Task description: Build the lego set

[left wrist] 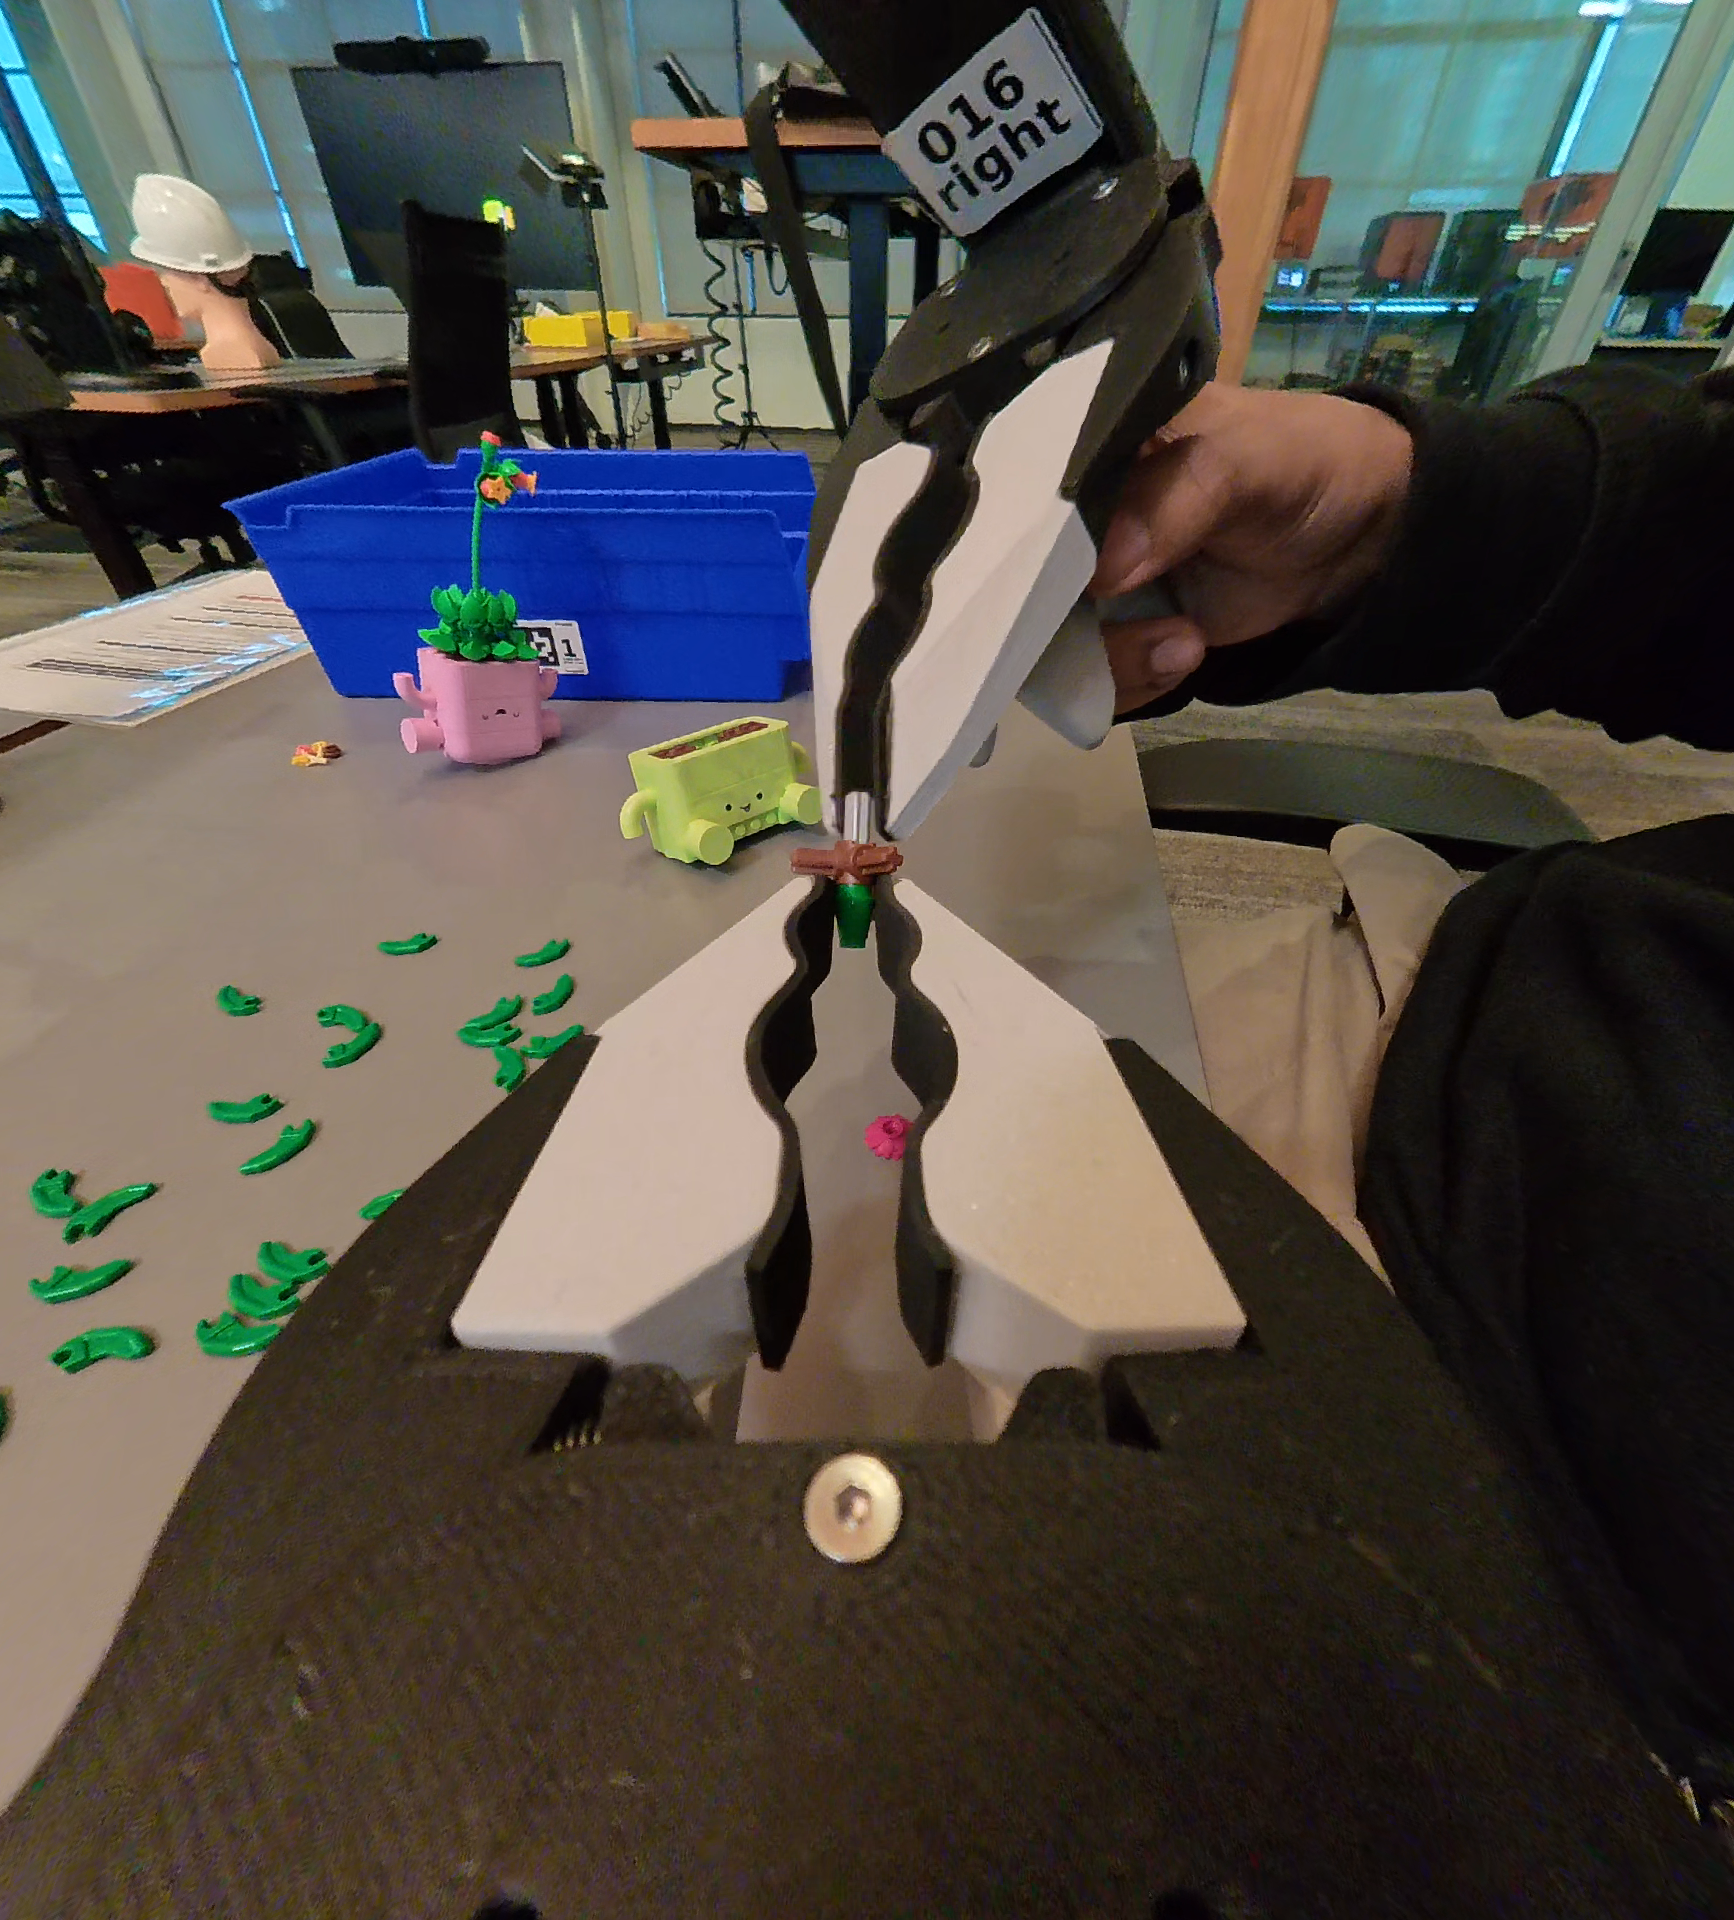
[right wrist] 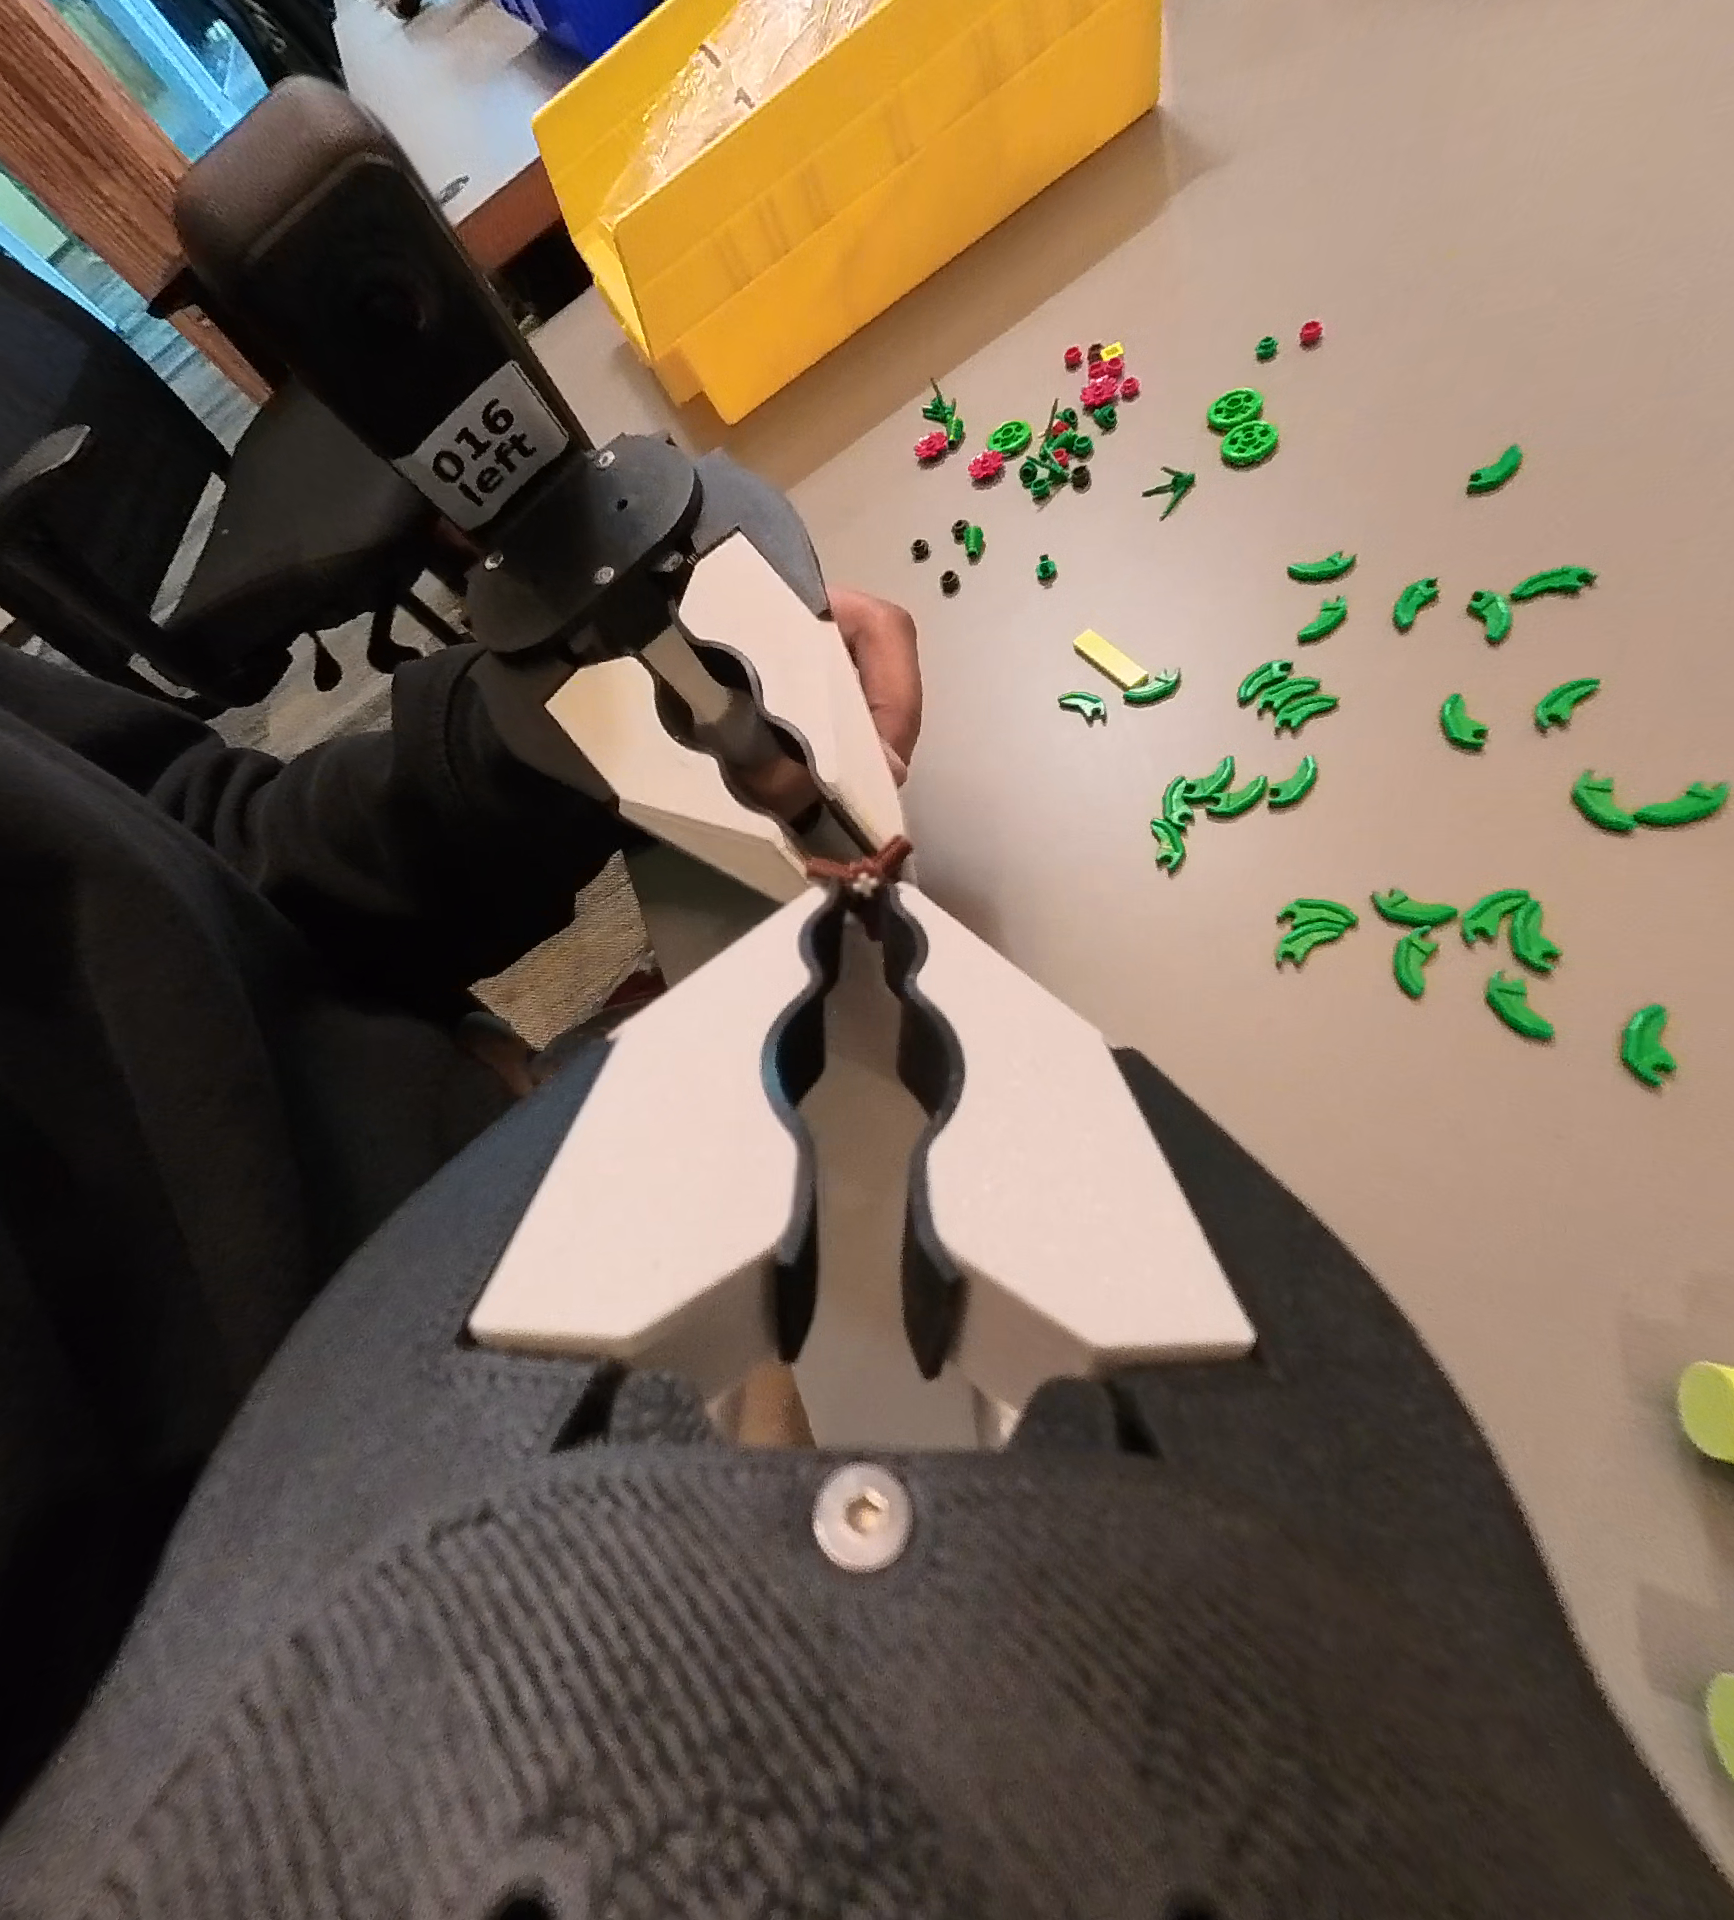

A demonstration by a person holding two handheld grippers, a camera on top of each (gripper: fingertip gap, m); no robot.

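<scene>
My left gripper (left wrist: 847,889) is shut on a small green stem piece (left wrist: 852,912) that carries a brown branch piece (left wrist: 845,860) on top. It holds them above the grey table's right edge. My right gripper (left wrist: 868,823) comes down from above, shut on a short grey peg (left wrist: 859,812) whose lower end meets the brown branch. In the right wrist view my right gripper (right wrist: 861,900) touches tips with the left gripper (right wrist: 868,844) at the brown branch (right wrist: 858,862). The peg shows there only as a pale dot.
A lime pot figure (left wrist: 723,790) and a pink pot with a built plant (left wrist: 484,707) stand before a blue bin (left wrist: 572,561). Several green leaf pieces (left wrist: 260,1143) and a pink flower (left wrist: 888,1136) lie on the table. A yellow bin (right wrist: 842,177) and small loose parts (right wrist: 1050,426) lie farther off. Left and right tips are no more than a few centimetres apart. My left tips are roughly 10 cm from the pink flower (left wrist: 888,1136).
</scene>
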